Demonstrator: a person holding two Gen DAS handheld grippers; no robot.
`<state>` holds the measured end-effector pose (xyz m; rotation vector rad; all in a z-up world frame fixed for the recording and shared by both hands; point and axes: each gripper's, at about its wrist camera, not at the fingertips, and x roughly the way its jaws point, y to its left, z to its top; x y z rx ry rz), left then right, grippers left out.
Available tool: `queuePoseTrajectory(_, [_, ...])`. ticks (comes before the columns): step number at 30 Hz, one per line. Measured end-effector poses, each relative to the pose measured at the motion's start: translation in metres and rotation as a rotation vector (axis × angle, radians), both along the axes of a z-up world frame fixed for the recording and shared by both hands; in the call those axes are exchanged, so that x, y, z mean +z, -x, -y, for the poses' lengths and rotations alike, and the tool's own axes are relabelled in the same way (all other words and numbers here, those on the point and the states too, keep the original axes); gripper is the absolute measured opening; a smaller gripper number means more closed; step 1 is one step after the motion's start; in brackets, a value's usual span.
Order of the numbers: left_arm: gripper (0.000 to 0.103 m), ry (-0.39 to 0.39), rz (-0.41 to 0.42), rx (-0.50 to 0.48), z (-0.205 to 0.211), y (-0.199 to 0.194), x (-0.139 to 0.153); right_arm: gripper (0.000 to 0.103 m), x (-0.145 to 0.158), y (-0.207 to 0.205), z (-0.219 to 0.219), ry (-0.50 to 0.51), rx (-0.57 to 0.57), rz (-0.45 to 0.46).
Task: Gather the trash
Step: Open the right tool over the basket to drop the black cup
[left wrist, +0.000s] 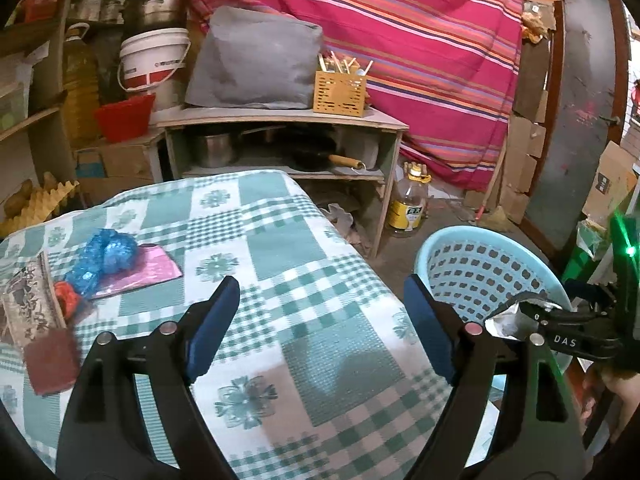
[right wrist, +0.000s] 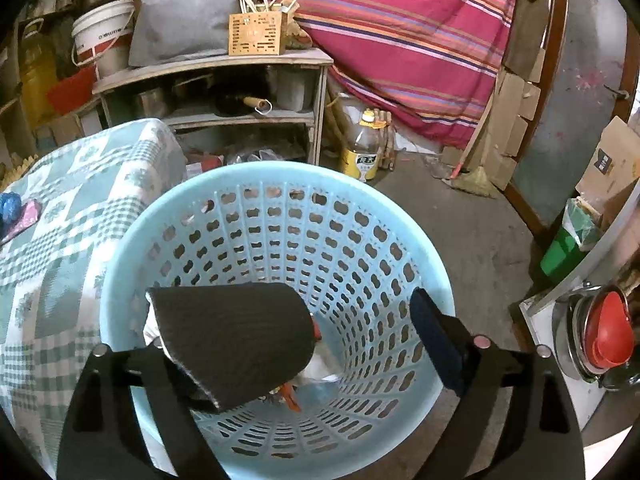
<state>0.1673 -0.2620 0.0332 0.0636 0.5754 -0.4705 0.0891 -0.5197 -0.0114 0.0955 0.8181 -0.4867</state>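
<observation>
The table [left wrist: 304,280], in its green-and-white checked cloth, is sitting right beside the pale blue basket [right wrist: 276,240], which is standing on the floor at the table's corner. Behind the basket, a wooden shelf unit [right wrist: 224,64] is holding pots and a pan.

Over the basket's open mouth the right gripper [right wrist: 360,332] is hovering with its jaws spread apart; a dark, curled wrapper [right wrist: 236,336] is lying against its left finger, just above the rim, and whether it is loose or stuck there I cannot tell. Scraps are lying at the basket's bottom.

Left of the basket, the left gripper [left wrist: 320,320] is hanging over the table, jaws wide apart and holding nothing. Farther from the basket, a crumpled blue bag [left wrist: 106,256] is resting on a pink sheet [left wrist: 148,272].
</observation>
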Motion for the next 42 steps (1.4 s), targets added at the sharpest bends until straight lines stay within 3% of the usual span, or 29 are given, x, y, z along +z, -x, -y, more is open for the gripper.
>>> queuePoseTrajectory(3, [0.083, -0.005, 0.000, 0.006, -0.005, 0.000, 0.000, 0.095, -0.009, -0.007, -0.002, -0.013, 0.033, -0.062])
queuePoseTrajectory(7, [0.083, -0.009, -0.004, 0.011, -0.007, -0.002, -0.001, 0.095, -0.009, -0.005, 0.004, -0.037, 0.005, -0.063])
queuePoseTrajectory(11, [0.085, -0.006, -0.005, 0.017, -0.009, -0.002, -0.001, 0.098, -0.012, -0.002, 0.016, -0.181, 0.011, -0.043])
queuePoseTrajectory(14, [0.086, -0.006, -0.007, 0.021, -0.011, -0.004, -0.002, 0.098, -0.016, -0.002, 0.020, -0.222, -0.012, -0.049])
queuePoseTrajectory(24, [0.087, -0.023, -0.003, 0.037, -0.020, -0.006, -0.003, 0.098, -0.029, -0.021, 0.012, -0.217, 0.043, -0.171])
queuePoseTrajectory(30, [0.089, -0.044, 0.019, 0.067, -0.035, -0.006, 0.001, 0.098, -0.030, -0.012, 0.035, -0.444, -0.002, -0.096])
queuePoseTrajectory(34, [0.089, -0.051, 0.027, 0.082, -0.046, -0.005, 0.003, 0.098, -0.031, -0.013, 0.031, -0.390, -0.019, -0.105])
queuePoseTrajectory(36, [0.089, -0.058, 0.034, 0.089, -0.051, -0.005, 0.004, 0.098, -0.033, -0.015, 0.027, -0.425, 0.000, -0.111])
queuePoseTrajectory(39, [0.089, -0.060, 0.033, 0.100, -0.058, -0.005, 0.005, 0.098, -0.034, -0.023, 0.012, -0.295, 0.014, -0.179])
queuePoseTrajectory(42, [0.089, -0.061, 0.036, 0.105, -0.061, -0.003, 0.006, 0.098, -0.033, -0.025, 0.008, -0.289, 0.016, -0.183])
